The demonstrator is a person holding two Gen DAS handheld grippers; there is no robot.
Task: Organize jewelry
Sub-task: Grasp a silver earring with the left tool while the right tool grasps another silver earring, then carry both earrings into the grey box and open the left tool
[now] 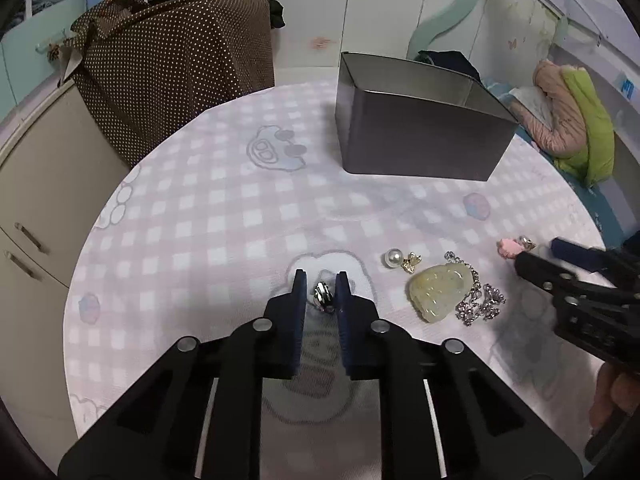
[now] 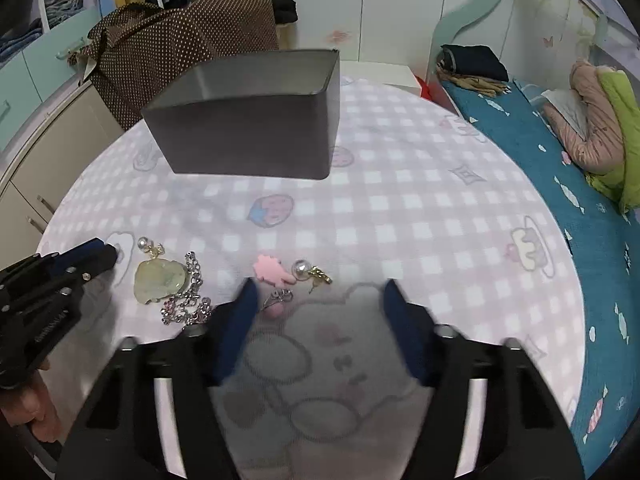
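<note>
Jaws nearly together on the left gripper [image 1: 321, 282], low centre of its own view, and a small silver ring [image 1: 322, 295] sits right between the blue pads, which look to be touching it on both sides while it rests on the checked cloth of the worktop [image 1: 208, 216]. Over on the right gripper [image 2: 316, 292] the jaws stand wide apart, nothing held; just off its left pad lies a small silvery piece with a pink bead [image 2: 276, 303].

Right of the ring in the left view: a pearl earring [image 1: 394, 258] with a gold charm, then a pale green jade pendant [image 1: 438, 290] with its silver chain [image 1: 482, 302] bunched against its right edge. In the right view, centre frame, a pink clip [image 2: 270, 269] lies beside a second pearl earring [image 2: 302, 268], both ahead of the open jaws.

Toward the top of both frames a grey open-topped tin box [image 1: 416, 136] stands on the cloth, well apart from the jewelry. A brown dotted bag [image 1: 172, 56] sits upper left.
</note>
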